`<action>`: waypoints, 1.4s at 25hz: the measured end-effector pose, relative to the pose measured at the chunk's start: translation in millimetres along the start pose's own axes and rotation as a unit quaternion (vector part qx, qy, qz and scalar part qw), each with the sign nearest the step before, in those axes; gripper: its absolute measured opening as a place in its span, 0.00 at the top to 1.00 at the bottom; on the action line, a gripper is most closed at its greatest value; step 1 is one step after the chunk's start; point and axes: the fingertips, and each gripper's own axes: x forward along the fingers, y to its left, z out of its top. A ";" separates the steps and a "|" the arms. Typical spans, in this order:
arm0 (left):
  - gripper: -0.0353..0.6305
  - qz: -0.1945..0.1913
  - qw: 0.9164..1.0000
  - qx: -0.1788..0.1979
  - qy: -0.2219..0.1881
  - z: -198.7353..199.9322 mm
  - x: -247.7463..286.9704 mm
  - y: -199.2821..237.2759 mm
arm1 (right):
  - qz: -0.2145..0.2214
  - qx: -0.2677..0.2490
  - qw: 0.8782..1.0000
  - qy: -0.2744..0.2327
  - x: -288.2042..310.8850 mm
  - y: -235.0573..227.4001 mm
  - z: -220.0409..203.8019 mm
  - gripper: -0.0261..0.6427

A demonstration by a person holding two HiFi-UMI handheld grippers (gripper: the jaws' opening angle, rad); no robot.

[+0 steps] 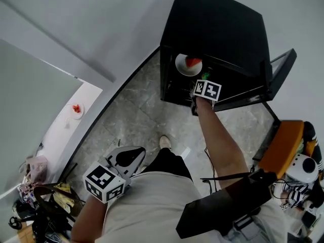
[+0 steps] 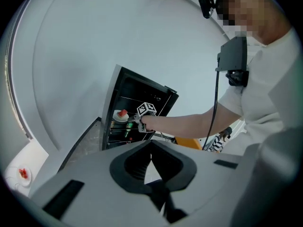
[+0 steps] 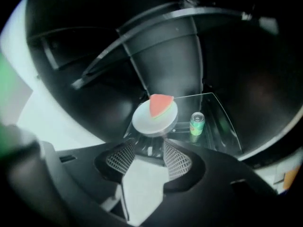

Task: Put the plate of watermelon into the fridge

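Observation:
A white plate [image 3: 150,121] with a red watermelon wedge [image 3: 161,105] rests on a glass shelf [image 3: 215,112] inside the open black fridge [image 1: 217,24]. The head view shows the same plate [image 1: 183,67] on that shelf. My right gripper [image 3: 149,143] is open, its meshed pads [image 3: 177,157] apart, with the plate's near rim just beyond its tips and nothing pressed between them. In the head view the right gripper [image 1: 198,83] reaches into the fridge mouth. My left gripper [image 1: 130,158] hangs low by the person's hip, and in its own view the left gripper [image 2: 151,148] is shut and holds nothing.
A green can [image 3: 196,123] stands on the shelf right of the plate. The fridge door [image 1: 281,70] hangs open at the right. A second plate of watermelon [image 1: 76,109] sits on a white counter at the left. An orange chair [image 1: 283,146] and floor clutter [image 1: 45,201] flank the person.

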 end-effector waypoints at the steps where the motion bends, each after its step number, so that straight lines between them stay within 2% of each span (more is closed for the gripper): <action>1: 0.93 -0.003 1.000 0.001 -0.002 -3.1 -4.8 -2.8 | 0.003 -0.006 1.000 0.000 -8.6 5.4 -5.3 0.67; 9: 0.93 -0.027 0.999 0.012 -0.018 -38.7 -55.7 -29.1 | 0.039 -0.038 0.998 -0.002 -94.6 57.6 -68.2 0.68; 14: 0.93 -0.045 0.998 0.022 -0.024 -70.6 -89.3 -45.3 | 0.060 -0.067 0.996 0.004 -155.9 94.8 -127.8 0.90; 19: 0.93 -0.056 0.998 0.024 -0.028 -109.5 -120.2 -60.4 | 0.086 -0.095 0.992 0.011 -213.7 133.5 -197.1 0.92; 24: 0.93 -0.059 0.997 0.020 -0.036 -137.8 -141.8 -70.0 | 0.103 -0.125 0.987 0.016 -262.8 164.0 -248.1 0.93; 35: 0.93 -0.064 0.997 0.019 -0.039 -185.3 -174.1 -79.5 | 0.134 -0.198 0.971 0.015 -344.2 223.8 -320.0 0.94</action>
